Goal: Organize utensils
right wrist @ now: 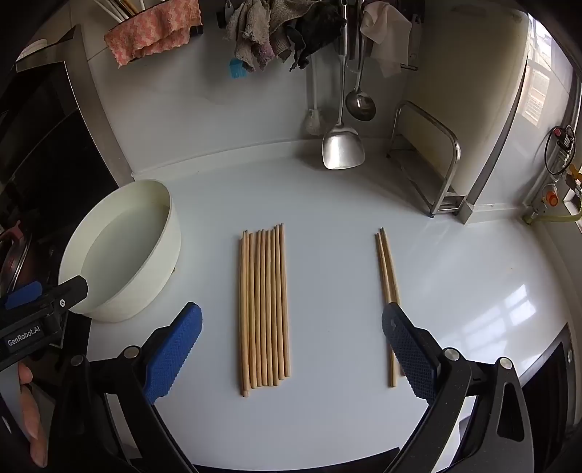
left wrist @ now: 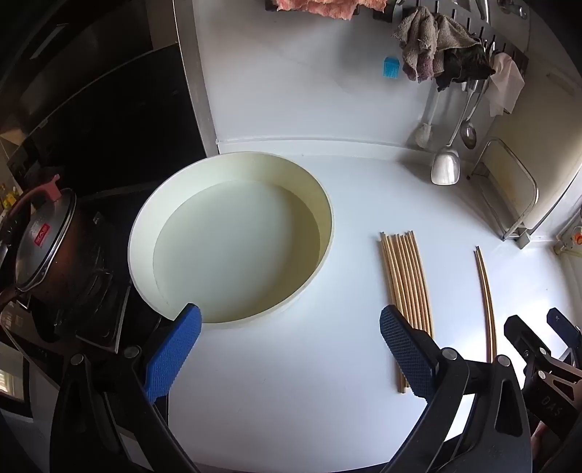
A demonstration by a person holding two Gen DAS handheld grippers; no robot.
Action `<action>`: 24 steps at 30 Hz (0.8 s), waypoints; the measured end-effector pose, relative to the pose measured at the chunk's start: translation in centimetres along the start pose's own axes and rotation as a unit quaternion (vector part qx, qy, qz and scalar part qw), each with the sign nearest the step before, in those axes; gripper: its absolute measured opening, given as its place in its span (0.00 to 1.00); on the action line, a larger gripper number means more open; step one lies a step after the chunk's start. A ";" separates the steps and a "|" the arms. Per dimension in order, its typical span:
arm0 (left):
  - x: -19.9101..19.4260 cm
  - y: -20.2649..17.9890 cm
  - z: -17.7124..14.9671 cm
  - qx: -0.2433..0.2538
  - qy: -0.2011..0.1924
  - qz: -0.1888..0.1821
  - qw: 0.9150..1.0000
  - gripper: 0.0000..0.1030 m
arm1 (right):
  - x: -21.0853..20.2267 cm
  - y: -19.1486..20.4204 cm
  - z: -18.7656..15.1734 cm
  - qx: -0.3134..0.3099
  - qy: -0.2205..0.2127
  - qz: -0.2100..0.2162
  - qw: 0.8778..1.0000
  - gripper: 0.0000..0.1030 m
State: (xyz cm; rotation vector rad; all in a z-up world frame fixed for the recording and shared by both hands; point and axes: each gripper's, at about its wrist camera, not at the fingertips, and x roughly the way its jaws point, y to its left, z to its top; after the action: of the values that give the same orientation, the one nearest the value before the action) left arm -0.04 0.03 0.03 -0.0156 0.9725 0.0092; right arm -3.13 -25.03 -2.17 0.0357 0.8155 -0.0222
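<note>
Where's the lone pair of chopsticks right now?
In the right wrist view the pair lies flat on the counter, right of the big chopstick bundle, its near end behind the right gripper's finger.

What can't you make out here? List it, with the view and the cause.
- Pair of chopsticks: in the right wrist view the near ends lie behind the right gripper's finger.
- Bundle of chopsticks: in the left wrist view the left gripper's finger covers part of its near end.
- Pot: cut off by the left wrist view's edge; label too small to read.
- Hanging cloths: the rail behind is hidden.
</note>
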 end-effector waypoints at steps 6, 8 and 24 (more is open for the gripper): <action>0.3 0.1 -0.1 0.006 0.000 0.009 1.000 0.94 | -0.1 0.2 -0.2 -0.001 -0.001 -0.004 1.000 0.92; 0.2 0.3 -0.2 0.007 0.000 0.010 1.000 0.94 | -0.1 0.3 -0.3 -0.001 -0.001 -0.004 1.000 0.92; -0.2 1.4 -0.6 0.004 0.004 0.021 1.000 0.94 | -0.2 0.8 -0.4 -0.002 -0.002 -0.001 1.000 0.92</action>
State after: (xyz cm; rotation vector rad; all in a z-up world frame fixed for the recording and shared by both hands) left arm -0.62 1.40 -0.15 0.0111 0.9814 0.0441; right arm -3.53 -24.22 -2.26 0.0312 0.8112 -0.0227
